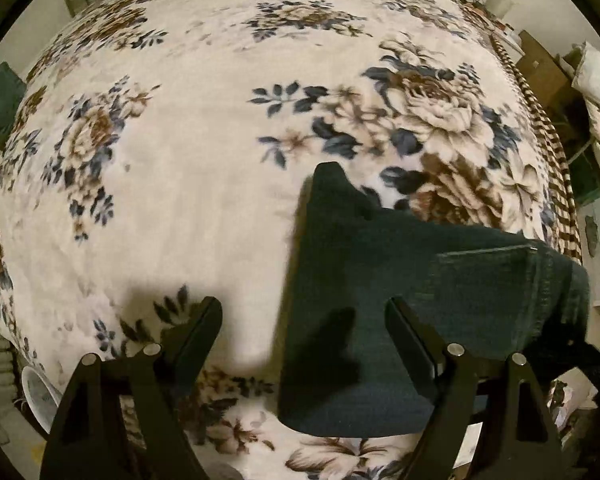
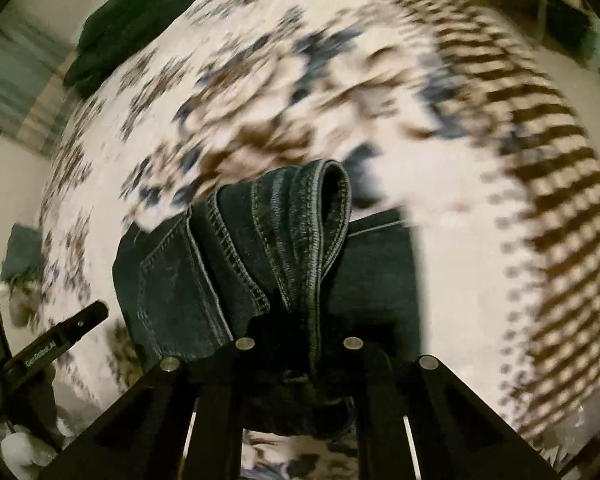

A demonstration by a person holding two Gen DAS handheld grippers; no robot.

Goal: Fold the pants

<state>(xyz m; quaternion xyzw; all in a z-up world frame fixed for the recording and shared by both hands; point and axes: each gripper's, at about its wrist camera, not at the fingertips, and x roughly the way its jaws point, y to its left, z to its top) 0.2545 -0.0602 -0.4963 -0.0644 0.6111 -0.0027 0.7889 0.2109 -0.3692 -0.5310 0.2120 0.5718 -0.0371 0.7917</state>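
Note:
Dark blue jeans (image 1: 380, 280) lie folded on a cream floral blanket (image 1: 180, 168) near the bed's right side. My left gripper (image 1: 304, 320) hangs open just above them. Its right finger (image 1: 408, 332) is over the denim and its left finger (image 1: 204, 320) is over bare blanket, with nothing pinched. In the blurred right wrist view, my right gripper (image 2: 300, 344) is shut on a bunched, stitched hem of the jeans (image 2: 284, 240), which stands up in a loop in front of the jaws. A black finger of the left gripper (image 2: 60, 340) shows at the lower left.
A dark green cloth (image 1: 0, 96) (image 2: 140, 12) lies at the bed's far left edge. The blanket's brown checked border (image 1: 548, 152) runs down the right edge. Beyond it stand cardboard boxes (image 1: 540, 68) and white bedding (image 1: 596, 76). A white round container (image 1: 40, 396) sits low left.

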